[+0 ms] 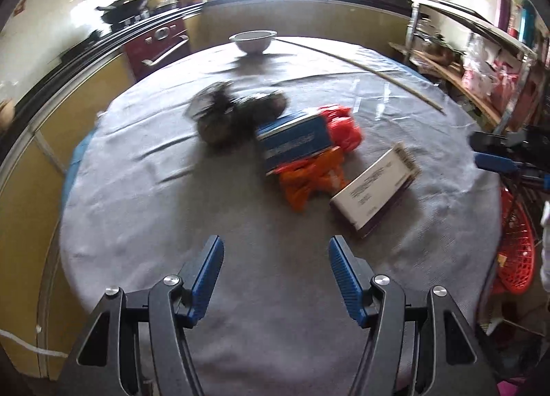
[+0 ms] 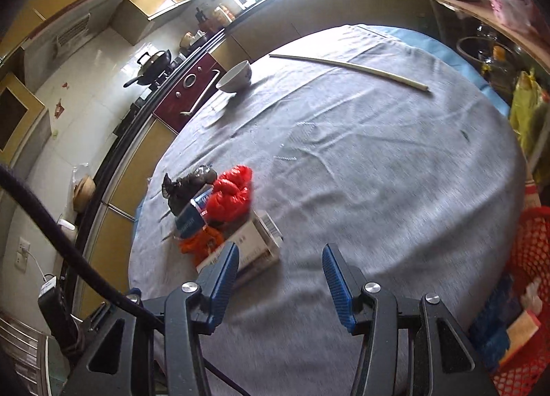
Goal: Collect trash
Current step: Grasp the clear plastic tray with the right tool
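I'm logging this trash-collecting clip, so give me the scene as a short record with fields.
surface: round table under a grey cloth
trash pile: blue box, red bag, orange bag, white box, dark clump
other items: white bowl, long stick
bin: red mesh basket, at the table's right edge
left gripper: open, holding nothing
right gripper: open, holding nothing

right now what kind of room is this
Most likely a home kitchen. A wok sits on a stove by a tiled wall, an oven is built in below the counter, and a white bowl stands on the cloth-covered table.
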`<state>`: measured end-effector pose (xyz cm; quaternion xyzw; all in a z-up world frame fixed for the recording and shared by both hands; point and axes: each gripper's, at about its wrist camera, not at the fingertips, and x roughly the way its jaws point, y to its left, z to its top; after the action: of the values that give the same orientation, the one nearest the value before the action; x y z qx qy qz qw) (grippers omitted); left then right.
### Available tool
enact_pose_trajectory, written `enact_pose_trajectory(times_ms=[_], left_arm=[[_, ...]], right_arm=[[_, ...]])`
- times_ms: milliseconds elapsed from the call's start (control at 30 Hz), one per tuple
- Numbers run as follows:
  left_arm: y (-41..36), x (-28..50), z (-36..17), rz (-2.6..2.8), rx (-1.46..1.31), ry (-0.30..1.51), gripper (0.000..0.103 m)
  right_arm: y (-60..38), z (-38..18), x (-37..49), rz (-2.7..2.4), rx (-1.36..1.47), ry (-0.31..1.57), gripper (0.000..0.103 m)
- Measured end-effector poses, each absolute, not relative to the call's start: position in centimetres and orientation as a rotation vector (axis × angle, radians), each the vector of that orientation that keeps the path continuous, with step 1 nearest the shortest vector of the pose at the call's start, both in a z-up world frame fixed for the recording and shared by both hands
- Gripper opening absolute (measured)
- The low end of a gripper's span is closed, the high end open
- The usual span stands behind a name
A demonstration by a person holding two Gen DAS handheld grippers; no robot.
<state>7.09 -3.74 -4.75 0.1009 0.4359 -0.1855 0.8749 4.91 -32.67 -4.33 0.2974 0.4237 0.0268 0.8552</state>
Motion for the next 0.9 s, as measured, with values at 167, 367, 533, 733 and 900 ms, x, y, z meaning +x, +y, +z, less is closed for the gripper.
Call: enact_pose_trajectory(times_ms=[167, 367, 533, 733, 900], left_arm=[[-7.0, 8.4, -4.5, -0.523, 0.251, 0.878, 0.065], [-10.8, 10.5, -5.7, -0.718, 0.306, 0.874, 0.074], [-13.4, 11.8, -6.6, -0.852, 0.352, 0.905, 0.074], [-15.5, 11.2, -8.1, -0.889, 0.491, 0.906, 0.074], [-14.8, 11.1, -8.8, -0.882, 0.473, 0.929, 0.074]], right_arm=[[-33.5, -5.4, 5.6, 0.034, 0.646, 0.900, 0.055], [-35.9, -7.3, 4.5, -0.022, 0.709, 0.916, 0.055], [-37.3, -7.6, 4.3, -0.039, 0.729, 0.912, 0.055], [-38.1, -5.5, 8.4, 0.013, 0.738, 0.894, 0.055], [-37.6, -4.0, 14.8, 0.047, 0.753, 0.900, 0.055]])
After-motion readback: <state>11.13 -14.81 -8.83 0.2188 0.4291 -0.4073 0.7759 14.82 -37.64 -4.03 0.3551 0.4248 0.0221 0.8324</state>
